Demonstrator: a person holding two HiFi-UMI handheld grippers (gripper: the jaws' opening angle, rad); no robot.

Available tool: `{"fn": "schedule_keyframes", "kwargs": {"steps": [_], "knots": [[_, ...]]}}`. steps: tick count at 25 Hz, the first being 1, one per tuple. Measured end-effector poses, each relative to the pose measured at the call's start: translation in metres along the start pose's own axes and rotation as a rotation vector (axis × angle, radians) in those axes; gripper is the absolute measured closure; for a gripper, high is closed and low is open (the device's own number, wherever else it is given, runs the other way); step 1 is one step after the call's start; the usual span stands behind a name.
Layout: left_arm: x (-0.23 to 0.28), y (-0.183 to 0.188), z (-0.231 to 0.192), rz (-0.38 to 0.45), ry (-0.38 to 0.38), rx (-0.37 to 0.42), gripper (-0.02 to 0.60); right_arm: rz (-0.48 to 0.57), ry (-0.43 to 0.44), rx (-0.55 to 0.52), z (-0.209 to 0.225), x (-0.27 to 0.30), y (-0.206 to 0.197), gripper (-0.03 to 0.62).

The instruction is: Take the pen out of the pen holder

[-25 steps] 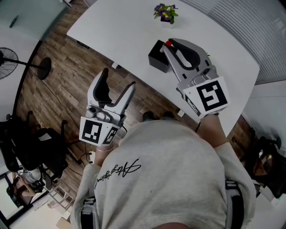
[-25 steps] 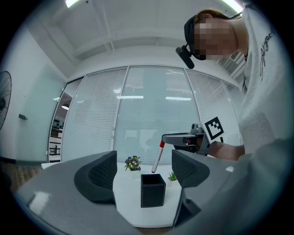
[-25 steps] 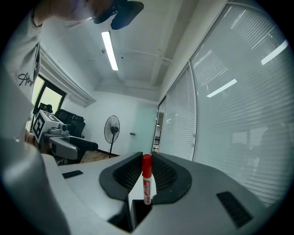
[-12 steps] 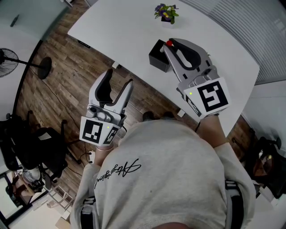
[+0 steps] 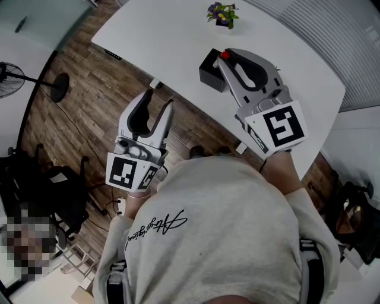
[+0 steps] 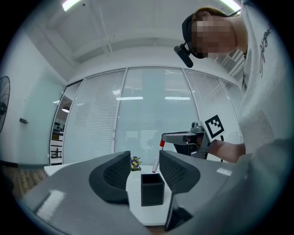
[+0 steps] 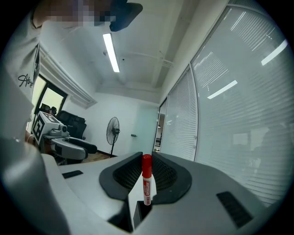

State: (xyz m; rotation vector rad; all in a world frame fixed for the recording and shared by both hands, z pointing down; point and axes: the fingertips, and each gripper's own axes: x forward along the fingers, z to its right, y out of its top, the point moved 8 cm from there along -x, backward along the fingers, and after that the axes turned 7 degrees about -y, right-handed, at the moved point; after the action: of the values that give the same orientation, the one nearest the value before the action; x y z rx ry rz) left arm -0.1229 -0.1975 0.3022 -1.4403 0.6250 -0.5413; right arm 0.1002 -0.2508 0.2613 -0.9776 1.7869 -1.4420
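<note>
Above the black pen holder (image 5: pixel 209 71) on the white table (image 5: pixel 178 35), the pen (image 7: pixel 146 186) is standing close to upright. Its long axis is running top to bottom, with the red cap uppermost and the white labelled barrel pointing down toward the holder's open mouth. In the left gripper view it is leaning a little, with the cap end tipped toward the right gripper (image 5: pixel 225 58) and the lower end sitting about level with the holder's rim (whether the tip is clear of the rim or a touch inside, I cannot tell). The right gripper is lying level over the table and pinching the pen just under the cap. Its jaws are drawn narrow, with both ribbed pads pressing on the barrel from either side.

The left gripper (image 5: pixel 157 101) is hovering off the table's near edge, over the wooden floor (image 5: pixel 77 101). It is well apart from the holder and pointing level toward it. Its jaws have just been closing and are standing about half apart, gripping nothing; the holder and pen are showing through the gap only as things far beyond.

The holder is standing upright toward the table's near edge. A small pot of purple and yellow flowers (image 5: pixel 221 13) is sitting farther back on the table, well apart from it.
</note>
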Motion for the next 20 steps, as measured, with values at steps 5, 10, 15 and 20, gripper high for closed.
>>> {"fn": "schedule_keyframes", "kwargs": {"steps": [5, 10, 15, 20], "knots": [[-0.0011, 0.0002, -0.001, 0.0, 0.021, 0.001, 0.45, 0.002, 0.009, 0.0, 0.0009, 0.0012, 0.0013, 0.53], [0.002, 0.0006, -0.0052, -0.001, 0.04, -0.006, 0.486, 0.01, 0.014, 0.006, 0.0072, 0.0048, 0.0018, 0.53], [-0.0036, 0.0029, -0.0046, -0.013, 0.059, -0.005, 0.514, 0.019, 0.013, 0.009, 0.0043, 0.0004, 0.006, 0.53], [-0.0058, 0.0016, -0.0034, -0.014, 0.069, 0.0, 0.554, 0.026, 0.01, 0.016, 0.0045, -0.0034, 0.005, 0.53]]}}
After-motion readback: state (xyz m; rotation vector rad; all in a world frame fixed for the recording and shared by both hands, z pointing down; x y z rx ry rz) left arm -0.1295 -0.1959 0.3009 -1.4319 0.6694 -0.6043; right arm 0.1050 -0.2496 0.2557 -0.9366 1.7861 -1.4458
